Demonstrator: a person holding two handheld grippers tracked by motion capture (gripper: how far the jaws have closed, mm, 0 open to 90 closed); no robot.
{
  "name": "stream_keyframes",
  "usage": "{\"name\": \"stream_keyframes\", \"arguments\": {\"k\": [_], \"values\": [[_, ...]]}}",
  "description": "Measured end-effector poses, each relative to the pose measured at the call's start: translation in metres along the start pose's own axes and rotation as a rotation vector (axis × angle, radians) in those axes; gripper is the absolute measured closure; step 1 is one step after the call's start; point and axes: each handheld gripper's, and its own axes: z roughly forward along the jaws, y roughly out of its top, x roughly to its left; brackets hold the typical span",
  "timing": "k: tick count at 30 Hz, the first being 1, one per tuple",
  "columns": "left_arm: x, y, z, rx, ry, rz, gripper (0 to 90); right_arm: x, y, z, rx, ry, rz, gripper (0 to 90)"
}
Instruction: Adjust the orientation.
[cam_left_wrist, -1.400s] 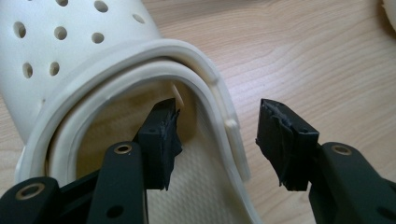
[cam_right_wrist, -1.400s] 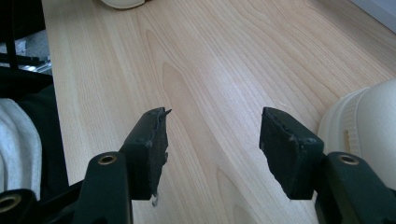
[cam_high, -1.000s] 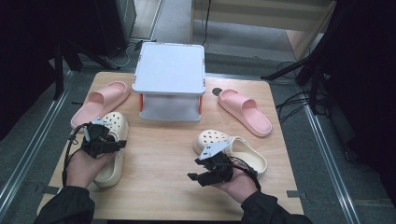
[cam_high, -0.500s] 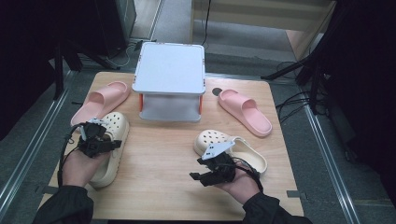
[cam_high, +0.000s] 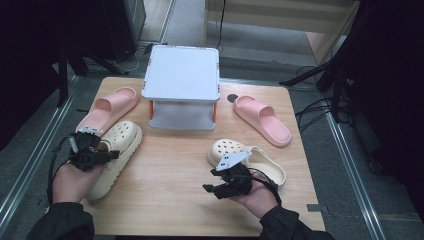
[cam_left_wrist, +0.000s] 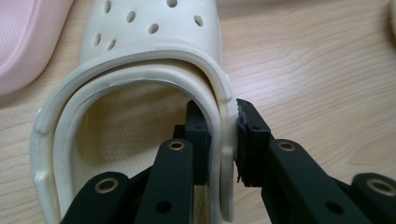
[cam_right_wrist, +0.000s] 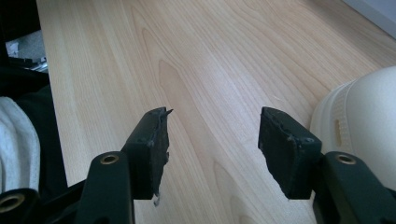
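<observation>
Left claw (cam_left_wrist: 223, 140) just closing, pinching cream clog (cam_left_wrist: 140, 93) rim, right claw (cam_right_wrist: 212, 140) spread.

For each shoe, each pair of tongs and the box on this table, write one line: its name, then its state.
Left tongs: shut on the side wall of the left cream clog, having just been closing.
Right tongs: open, nothing between them.
Right cream clog: lying flat, untouched.
Left pink slide: lying flat, untouched.
Right pink slide: lying flat, untouched.
White box: lid on.
</observation>
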Motion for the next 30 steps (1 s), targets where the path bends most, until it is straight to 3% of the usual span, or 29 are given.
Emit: {"name": "stream_keyframes", "arguments": {"k": [3,10,12,15,16,23,30], "values": [[-0.007,0.002,-0.004,-0.011,-0.009,0.023,77.5,0.0,0.0,0.0,-0.003,-0.002,0.003,43.6],[-0.041,0.01,-0.009,-0.06,-0.084,0.111,77.4,0.001,0.001,0.0,-0.014,-0.004,-0.006,44.3],[-0.055,0.013,-0.002,-0.056,-0.111,0.135,77.3,0.001,0.001,0.0,-0.014,-0.005,-0.004,44.5],[-0.063,0.015,0.004,-0.046,-0.129,0.153,77.3,0.001,0.001,0.0,-0.016,-0.008,-0.005,44.6],[-0.074,0.017,0.01,-0.039,-0.14,0.173,77.3,0.002,0.001,0.0,-0.019,-0.011,-0.003,44.9],[-0.094,0.02,0.025,-0.025,-0.148,0.21,77.2,0.003,0.003,0.002,-0.038,-0.025,-0.005,46.0],[-0.113,0.024,0.048,0.003,-0.166,0.23,76.9,0.002,0.008,0.007,-0.079,-0.055,0.028,49.1]]}}
